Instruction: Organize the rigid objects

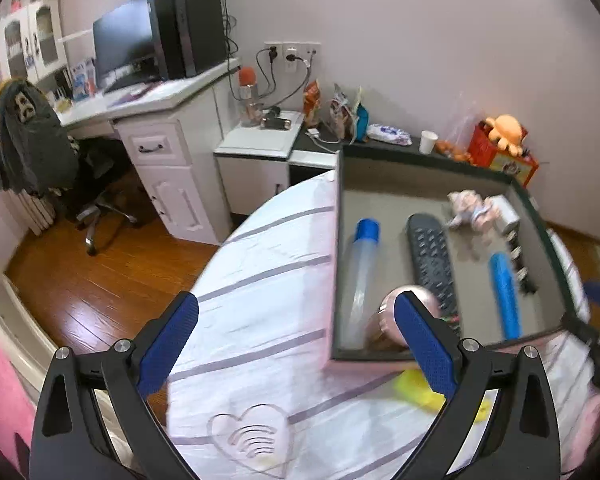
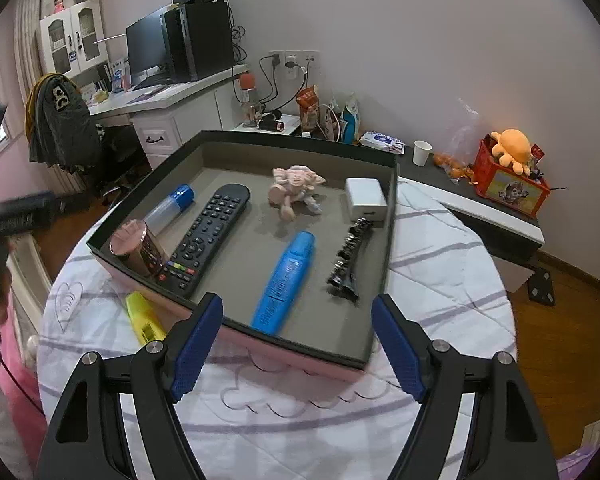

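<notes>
A dark box [image 2: 300, 141] [image 1: 420, 160] lies on the round table. In it are a clear tube with a blue cap [image 2: 171, 207] [image 1: 362, 276], a black remote [image 2: 208, 236] [image 1: 430, 256], a pink can [image 2: 138, 250] [image 1: 388, 320], a blue marker [image 2: 286, 280] [image 1: 505, 292], a pig figure [image 2: 294, 188] [image 1: 474, 210], a white charger [image 2: 365, 198] and a black clip strip [image 2: 348, 262]. A yellow highlighter [image 2: 143, 316] [image 1: 416, 390] lies on the cloth outside the box's near-left corner. My left gripper [image 1: 296, 340] is open and empty left of the box. My right gripper [image 2: 298, 340] is open and empty at the box's front edge.
The table has a white striped cloth [image 2: 440, 280]. A desk with monitor and computer [image 1: 160, 40], a chair [image 1: 40, 148] and a white nightstand [image 1: 260, 144] stand behind. A dark shelf holds a paper cup [image 2: 422, 152] and a red box with a plush toy [image 2: 508, 168].
</notes>
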